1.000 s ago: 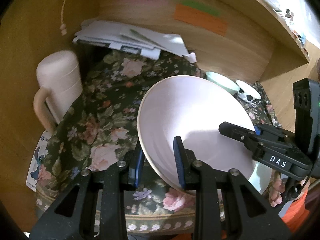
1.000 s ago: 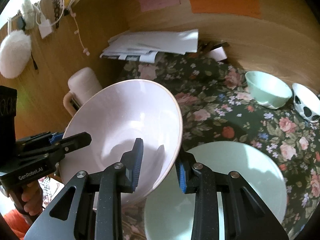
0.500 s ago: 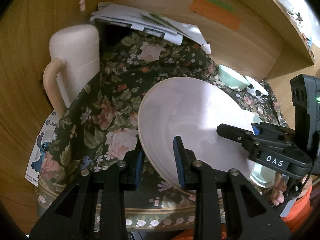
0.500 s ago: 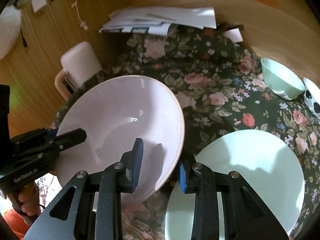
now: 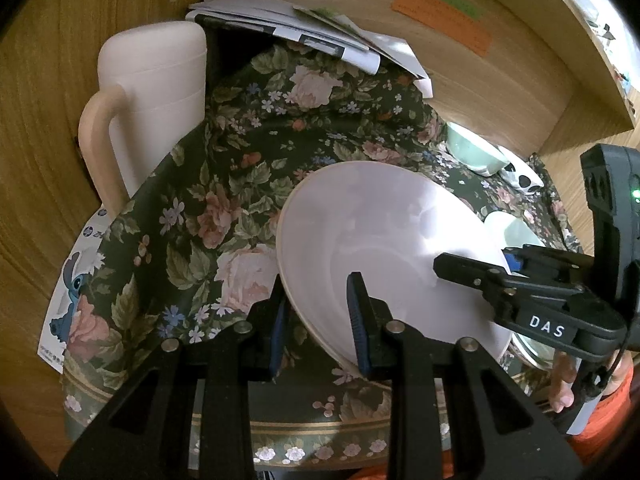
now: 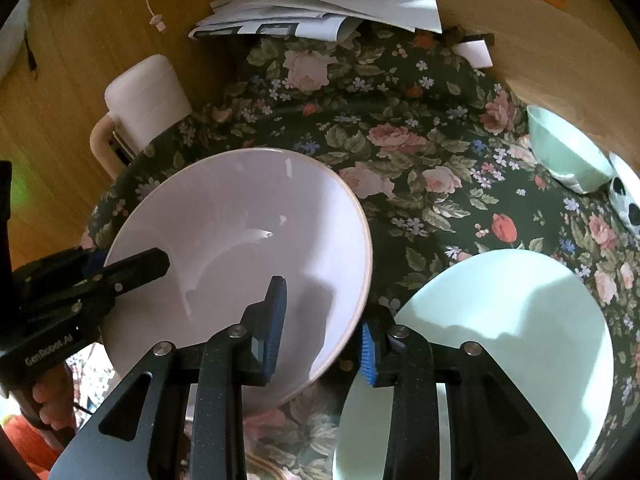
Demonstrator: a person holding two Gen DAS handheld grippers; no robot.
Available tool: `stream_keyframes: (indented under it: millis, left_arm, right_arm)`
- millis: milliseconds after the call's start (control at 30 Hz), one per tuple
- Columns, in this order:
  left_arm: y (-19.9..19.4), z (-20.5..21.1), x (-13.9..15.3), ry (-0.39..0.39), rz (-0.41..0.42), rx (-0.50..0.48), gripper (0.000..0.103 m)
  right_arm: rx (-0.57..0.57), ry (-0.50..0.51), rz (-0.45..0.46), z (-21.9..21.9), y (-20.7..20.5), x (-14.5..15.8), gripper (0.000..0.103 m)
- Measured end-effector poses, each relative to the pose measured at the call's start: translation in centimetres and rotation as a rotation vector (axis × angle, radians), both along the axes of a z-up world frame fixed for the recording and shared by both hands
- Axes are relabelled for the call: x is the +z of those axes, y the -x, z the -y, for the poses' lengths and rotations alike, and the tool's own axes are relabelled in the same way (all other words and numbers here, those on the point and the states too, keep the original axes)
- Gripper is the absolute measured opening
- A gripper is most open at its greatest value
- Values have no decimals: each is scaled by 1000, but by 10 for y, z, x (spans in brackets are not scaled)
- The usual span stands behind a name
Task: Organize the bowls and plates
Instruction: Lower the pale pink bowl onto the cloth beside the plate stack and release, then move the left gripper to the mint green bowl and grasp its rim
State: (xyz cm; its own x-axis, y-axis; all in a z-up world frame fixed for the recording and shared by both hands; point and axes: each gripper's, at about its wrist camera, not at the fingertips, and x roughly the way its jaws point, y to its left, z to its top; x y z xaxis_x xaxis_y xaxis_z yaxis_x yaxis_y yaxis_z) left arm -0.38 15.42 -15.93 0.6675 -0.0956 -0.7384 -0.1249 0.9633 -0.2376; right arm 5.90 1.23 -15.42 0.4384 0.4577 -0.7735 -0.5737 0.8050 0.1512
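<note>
A large pale pink bowl (image 5: 384,248) (image 6: 240,240) hangs tilted just above the floral tablecloth. My left gripper (image 5: 318,312) is shut on its left rim, one finger inside and one outside. My right gripper (image 6: 320,328) is shut on the opposite rim, and shows at the right of the left wrist view (image 5: 472,276). A mint green plate (image 6: 500,340) lies flat to the right of the bowl. A small mint bowl (image 6: 568,152) and a black-and-white spotted bowl (image 6: 626,200) stand at the far right.
A cream lidded jug (image 5: 148,92) with a handle stands at the left against the wooden wall. A pile of papers (image 6: 320,12) lies at the back. The floral cloth (image 6: 420,128) covers the table; its front edge (image 5: 320,428) is close below.
Both grippers have lowered the pink bowl toward the cloth and moved it left, away from the mint plate. The jug now looms larger at the left.
</note>
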Motion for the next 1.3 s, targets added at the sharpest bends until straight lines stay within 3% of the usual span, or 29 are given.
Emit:
stream_keyframes:
  millis: [67, 267, 433, 600, 733, 800, 900, 1033, 1167, 1300]
  left_arm:
    - [1, 0, 1, -12, 9, 8, 28]
    - [2, -1, 15, -52, 54, 40, 32]
    - [3, 4, 36, -72, 106, 39, 36]
    - [9, 23, 63, -97, 188, 24, 57]
    - [7, 37, 81, -88, 234, -4, 63]
    - [5, 44, 89, -84, 255, -15, 71]
    - [-2, 56, 99, -89, 290, -26, 84]
    - [-13, 70, 108, -98, 318, -33, 89]
    - [-33, 82, 113, -77, 312, -40, 92]
    - [-54, 91, 113, -100, 309, -5, 96]
  right_arm:
    - [8, 6, 13, 1, 2, 2, 31]
    - [9, -24, 73, 15, 7, 17, 43]
    - [-16, -59, 185, 34, 15, 42, 57]
    - [-52, -83, 273, 59, 17, 66, 63]
    - [-93, -102, 330, 81, 15, 80, 71]
    - [-109, -102, 349, 91, 13, 85, 73]
    - [-139, -113, 373, 107, 8, 92, 84]
    - [-175, -121, 397, 128, -2, 98, 87]
    - [-216, -126, 411, 146, -16, 101, 96]
    - [-250, -124, 418, 164, -33, 101, 98]
